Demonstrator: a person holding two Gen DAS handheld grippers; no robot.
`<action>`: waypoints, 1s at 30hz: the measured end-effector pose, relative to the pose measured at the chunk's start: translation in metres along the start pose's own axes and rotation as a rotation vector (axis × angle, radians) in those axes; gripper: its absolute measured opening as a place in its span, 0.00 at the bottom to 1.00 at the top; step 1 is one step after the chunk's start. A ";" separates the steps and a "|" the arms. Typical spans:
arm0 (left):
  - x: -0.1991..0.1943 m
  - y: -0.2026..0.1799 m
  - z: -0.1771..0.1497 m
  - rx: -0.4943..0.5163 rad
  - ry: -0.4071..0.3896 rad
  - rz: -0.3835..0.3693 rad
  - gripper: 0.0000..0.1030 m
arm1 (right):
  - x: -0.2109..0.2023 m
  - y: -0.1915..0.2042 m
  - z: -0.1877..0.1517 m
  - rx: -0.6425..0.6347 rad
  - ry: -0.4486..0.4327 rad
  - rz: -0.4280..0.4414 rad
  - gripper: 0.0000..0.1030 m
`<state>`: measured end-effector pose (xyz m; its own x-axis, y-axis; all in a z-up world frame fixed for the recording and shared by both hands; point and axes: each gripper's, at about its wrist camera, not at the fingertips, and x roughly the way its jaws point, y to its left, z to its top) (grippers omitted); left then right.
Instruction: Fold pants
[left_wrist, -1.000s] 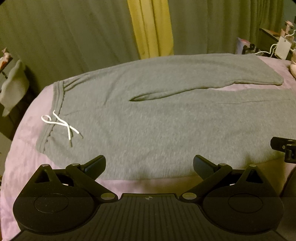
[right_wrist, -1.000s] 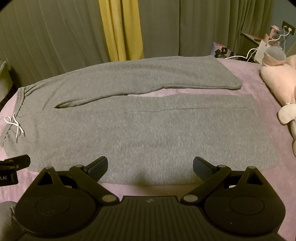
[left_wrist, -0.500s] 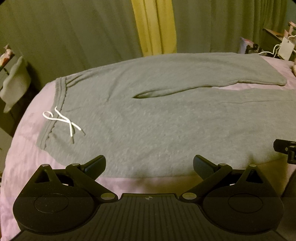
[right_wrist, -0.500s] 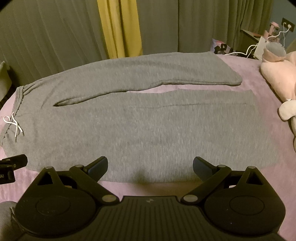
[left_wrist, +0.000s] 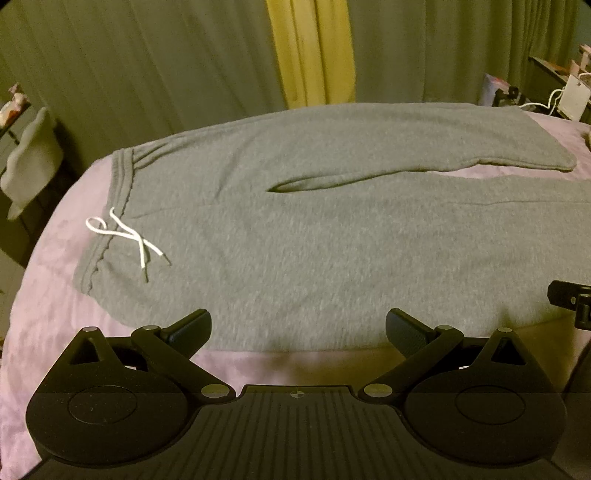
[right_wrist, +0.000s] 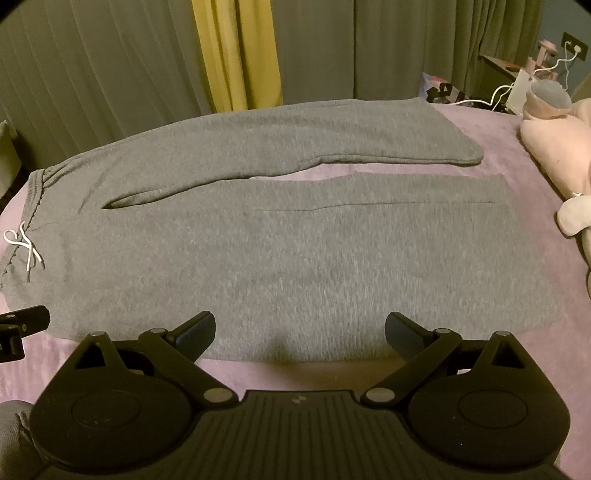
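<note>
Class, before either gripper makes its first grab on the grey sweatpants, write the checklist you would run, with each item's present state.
1. Left gripper open, holding nothing: ok.
2. Right gripper open, holding nothing: ok.
3. Grey fleece sweatpants spread flat on the lilac bedspread: ok.
4. Legs apart, not crossed: ok.
5. White drawstring tucked away: not ok, it lies loose at the waistband.
6. Pink plush toy off the pants: ok.

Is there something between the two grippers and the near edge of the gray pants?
Nothing visible. Left gripper and right gripper are open, just short of the pants; only bare bedsheet lies between.
</note>
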<state>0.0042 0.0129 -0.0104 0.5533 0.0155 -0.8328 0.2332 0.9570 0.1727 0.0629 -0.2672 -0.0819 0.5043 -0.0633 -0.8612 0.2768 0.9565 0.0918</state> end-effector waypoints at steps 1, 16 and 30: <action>0.000 0.000 0.000 0.000 0.000 0.000 1.00 | 0.000 0.000 0.000 0.001 0.001 0.000 0.96; 0.001 0.002 0.000 -0.005 0.003 -0.005 1.00 | 0.001 0.001 -0.001 0.000 0.000 0.001 0.96; 0.002 0.003 -0.001 -0.014 0.012 -0.007 1.00 | 0.002 0.004 -0.002 0.000 0.005 0.006 0.96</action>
<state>0.0053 0.0161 -0.0116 0.5425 0.0124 -0.8400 0.2256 0.9610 0.1599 0.0634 -0.2626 -0.0848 0.5018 -0.0561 -0.8631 0.2735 0.9570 0.0968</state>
